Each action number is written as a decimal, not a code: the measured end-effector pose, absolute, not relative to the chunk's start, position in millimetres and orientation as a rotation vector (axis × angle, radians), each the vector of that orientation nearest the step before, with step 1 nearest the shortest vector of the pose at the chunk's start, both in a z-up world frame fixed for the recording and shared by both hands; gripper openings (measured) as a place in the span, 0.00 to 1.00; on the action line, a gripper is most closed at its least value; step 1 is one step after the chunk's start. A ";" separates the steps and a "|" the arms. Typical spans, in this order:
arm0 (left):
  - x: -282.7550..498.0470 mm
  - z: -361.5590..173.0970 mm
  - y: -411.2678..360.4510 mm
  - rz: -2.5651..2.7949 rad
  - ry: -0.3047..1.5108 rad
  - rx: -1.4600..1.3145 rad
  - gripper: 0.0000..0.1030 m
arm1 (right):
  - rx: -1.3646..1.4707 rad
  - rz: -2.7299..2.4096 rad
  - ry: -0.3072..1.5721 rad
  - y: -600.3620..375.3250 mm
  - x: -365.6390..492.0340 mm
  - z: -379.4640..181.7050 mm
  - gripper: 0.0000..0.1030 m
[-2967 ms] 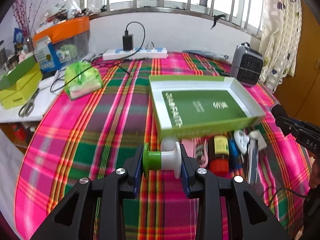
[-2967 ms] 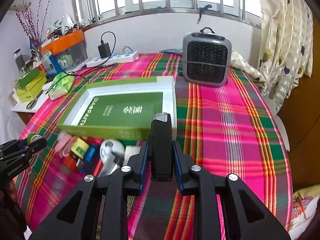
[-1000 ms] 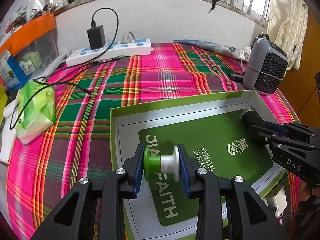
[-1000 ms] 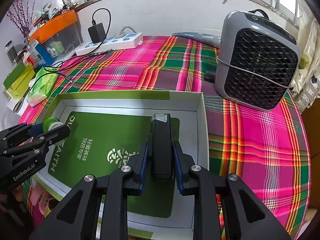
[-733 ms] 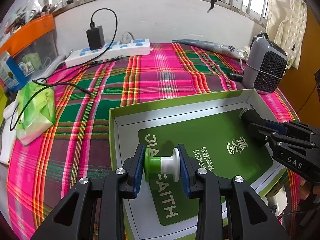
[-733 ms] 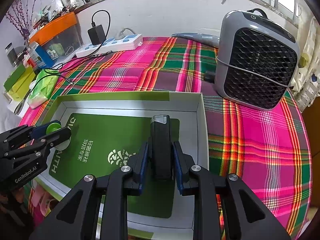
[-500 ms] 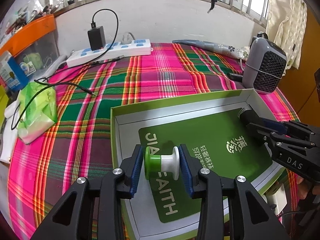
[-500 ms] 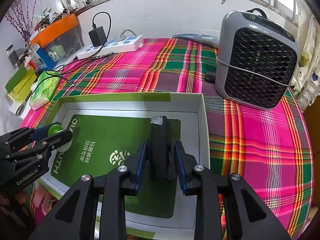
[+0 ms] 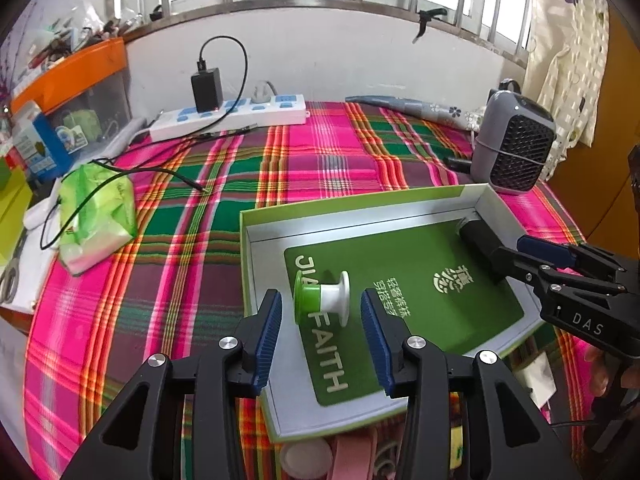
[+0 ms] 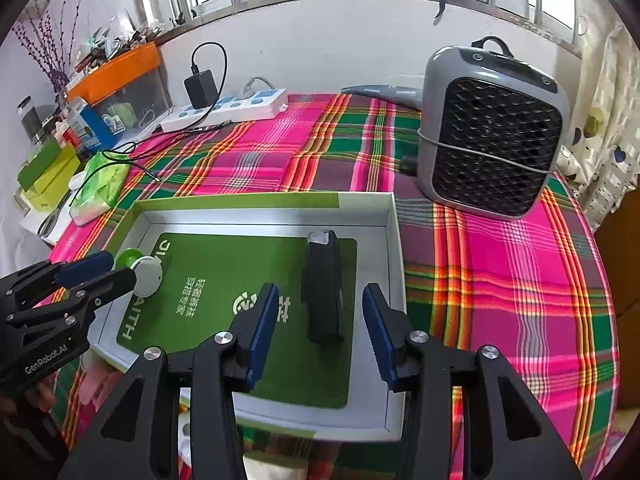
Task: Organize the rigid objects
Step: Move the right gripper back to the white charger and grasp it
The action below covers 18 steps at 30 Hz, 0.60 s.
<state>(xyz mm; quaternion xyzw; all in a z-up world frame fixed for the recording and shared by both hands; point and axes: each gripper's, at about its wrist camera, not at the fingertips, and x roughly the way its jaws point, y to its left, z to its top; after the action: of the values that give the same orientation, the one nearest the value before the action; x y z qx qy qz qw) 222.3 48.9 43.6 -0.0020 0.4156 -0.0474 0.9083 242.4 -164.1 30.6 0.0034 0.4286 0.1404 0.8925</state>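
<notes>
A shallow green-and-white box (image 9: 256,240) (image 10: 392,264) with a green inner panel lies on the plaid cloth. A green-and-white spool (image 9: 322,298) (image 10: 142,270) lies on its side at the box's left end, between the fingers of my open left gripper (image 9: 322,326), which no longer touch it. A black rectangular block (image 10: 322,288) (image 9: 478,242) lies flat at the box's right end, between the open fingers of my right gripper (image 10: 320,324).
A grey fan heater (image 10: 492,136) stands just right of the box. A white power strip (image 9: 228,118) with a charger and cables lies at the back. A green tissue pack (image 9: 96,208) lies left. Small items (image 9: 352,456) sit at the box's near edge.
Both grippers carried their objects over the box and lowered them in. In the last half second both opened, leaving the spool and the black block lying in the box.
</notes>
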 end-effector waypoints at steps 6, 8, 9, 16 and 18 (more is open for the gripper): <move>207.6 49.9 48.7 -0.093 0.838 0.006 0.39 | 0.011 0.289 0.884 -165.6 230.4 32.9 0.44; 202.1 51.1 48.4 -0.093 0.829 0.011 0.39 | 0.015 0.291 0.878 -166.4 224.0 35.1 0.44; 200.3 51.6 48.5 -0.092 0.828 0.010 0.39 | 0.016 0.293 0.875 -165.7 221.7 36.1 0.44; 177.6 57.1 57.7 -0.082 0.798 -0.010 0.39 | 0.031 0.294 0.846 -172.4 198.1 43.3 0.44; 171.0 58.4 63.0 -0.073 0.794 -0.024 0.39 | 0.040 0.293 0.842 -175.4 191.9 44.1 0.44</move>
<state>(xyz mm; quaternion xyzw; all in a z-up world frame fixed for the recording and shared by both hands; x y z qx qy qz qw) 171.0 63.0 58.4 -0.0118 0.3864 -0.0355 0.9216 191.9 -175.4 44.1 0.0191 0.4071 0.1417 0.9021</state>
